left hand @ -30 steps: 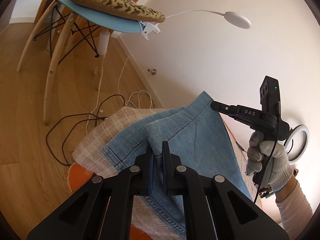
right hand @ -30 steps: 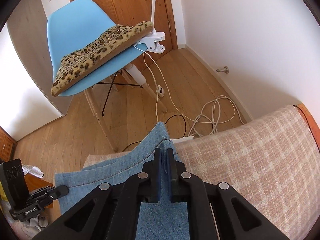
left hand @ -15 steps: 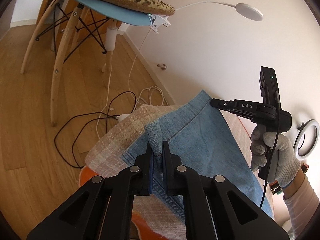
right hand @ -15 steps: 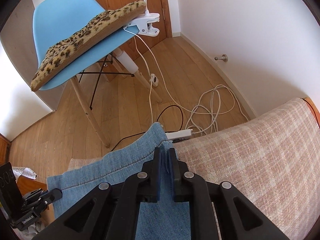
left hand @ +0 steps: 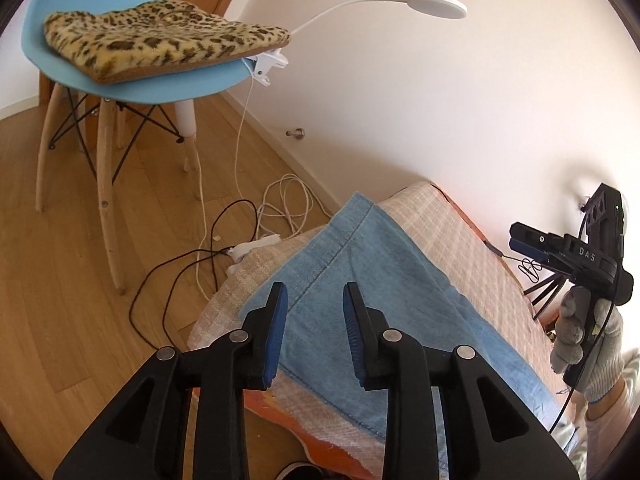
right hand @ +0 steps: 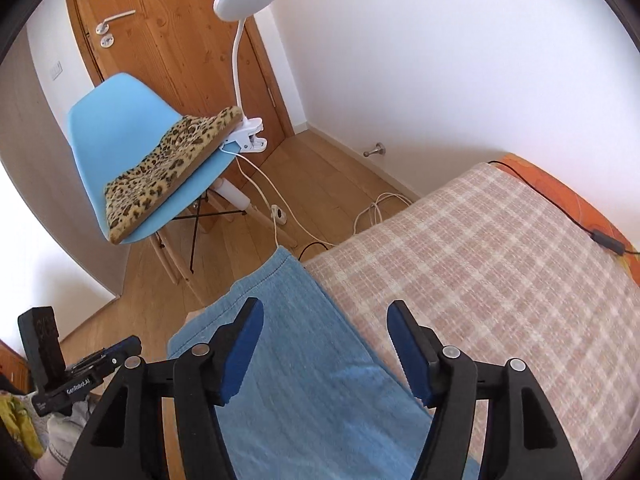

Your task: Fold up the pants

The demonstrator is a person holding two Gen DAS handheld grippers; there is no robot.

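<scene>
The light blue denim pants (left hand: 372, 292) lie flat on a pink plaid blanket (left hand: 460, 248) over the bed, one end at the bed's edge. My left gripper (left hand: 315, 308) is open and empty, just above the pants' near edge. My right gripper (right hand: 325, 332) is open and empty above the pants (right hand: 304, 380), which run along the blanket (right hand: 480, 272). The right gripper also shows in the left wrist view (left hand: 528, 240), held by a gloved hand, away from the cloth.
A blue chair (left hand: 132, 80) with a leopard-print cushion (left hand: 160, 40) and a clipped white lamp (left hand: 436, 2) stands on the wooden floor beyond the bed. Cables and a power strip (left hand: 256, 246) lie on the floor. A wooden door (right hand: 180, 32) and white wall stand behind.
Both grippers have opened and let go of the pants' edge. The pants now lie flat on the blanket, and both grippers have pulled back and risen.
</scene>
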